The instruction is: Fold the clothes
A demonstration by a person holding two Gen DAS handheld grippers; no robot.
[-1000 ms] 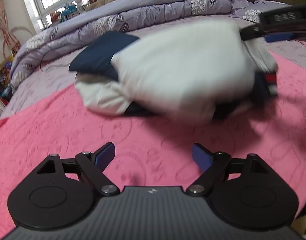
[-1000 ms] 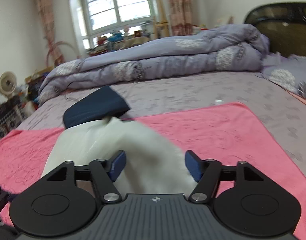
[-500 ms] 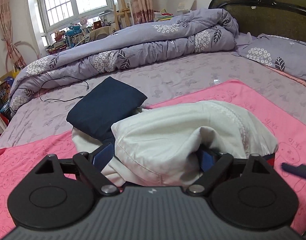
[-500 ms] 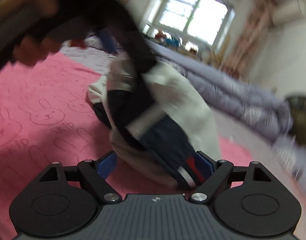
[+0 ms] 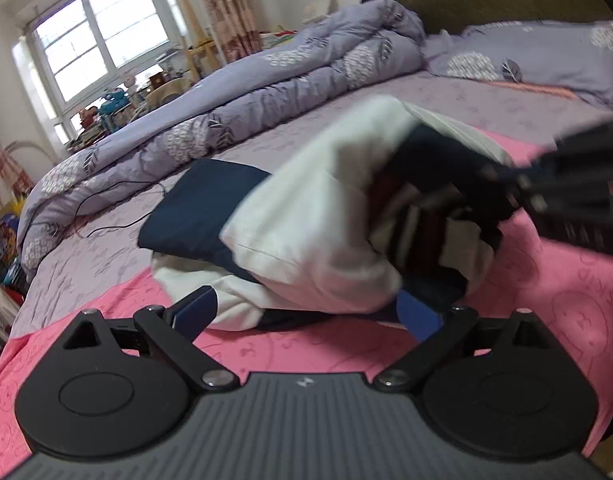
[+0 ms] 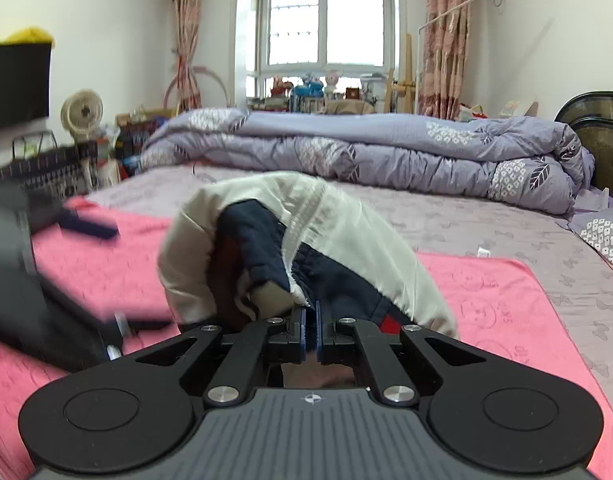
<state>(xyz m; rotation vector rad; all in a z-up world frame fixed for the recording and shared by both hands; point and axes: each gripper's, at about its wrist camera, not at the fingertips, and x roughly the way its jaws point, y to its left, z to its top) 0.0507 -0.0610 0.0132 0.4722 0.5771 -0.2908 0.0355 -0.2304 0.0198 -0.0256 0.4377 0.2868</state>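
My right claw [image 6: 310, 322] is pinched shut on the jacket [image 6: 338, 224], right at the white hem where the navy lining folds out. The jacket is bunched in a hump dead ahead of that claw, sitting on the pink towel [image 6: 502, 292]. Right of the claw there's plenty of bare towel, then grey sheet up to the rolled duvet [image 6: 386, 152] well behind. On its left the other gripper's blurry black body crowds in close.

My left claw [image 5: 306, 310] is spread wide, low over the towel [image 5: 578, 296], with the jacket [image 5: 306, 224] touching or just past both fingertips; its near edge sags between them. A navy sleeve sticks out beyond, onto the sheet. Bare towel lies under and to both sides of this claw. No bins or boxes close by that I can make out.
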